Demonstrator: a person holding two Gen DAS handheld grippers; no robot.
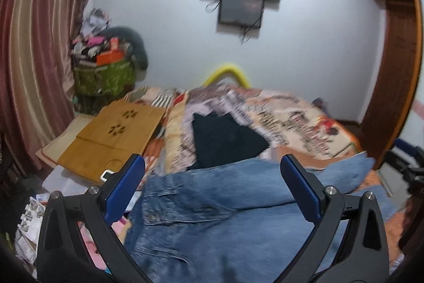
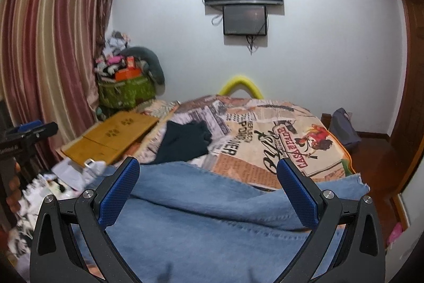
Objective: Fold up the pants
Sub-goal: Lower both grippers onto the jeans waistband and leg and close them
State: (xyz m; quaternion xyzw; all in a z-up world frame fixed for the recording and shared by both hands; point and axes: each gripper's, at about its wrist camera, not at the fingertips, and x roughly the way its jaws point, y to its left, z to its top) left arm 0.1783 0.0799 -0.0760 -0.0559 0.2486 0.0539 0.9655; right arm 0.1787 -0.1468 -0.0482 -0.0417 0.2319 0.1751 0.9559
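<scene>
Blue denim pants (image 1: 225, 211) lie rumpled on the near end of the bed, waistband and a button toward the left in the left wrist view. My left gripper (image 1: 212, 171) hovers over them, open, nothing between its blue pads. The right wrist view shows the pant legs (image 2: 212, 216) spread beneath my right gripper (image 2: 208, 174), also open and holding nothing. The left gripper (image 2: 29, 133) appears at the left edge of the right wrist view, held by a hand.
A folded black garment (image 1: 225, 139) rests further up the printed bedspread (image 2: 278, 139). A wooden lap tray (image 1: 114, 137) lies at the bed's left side. A green basket (image 1: 106, 76) piled with clutter stands by the curtain. A wooden wardrobe (image 1: 392, 65) flanks the right.
</scene>
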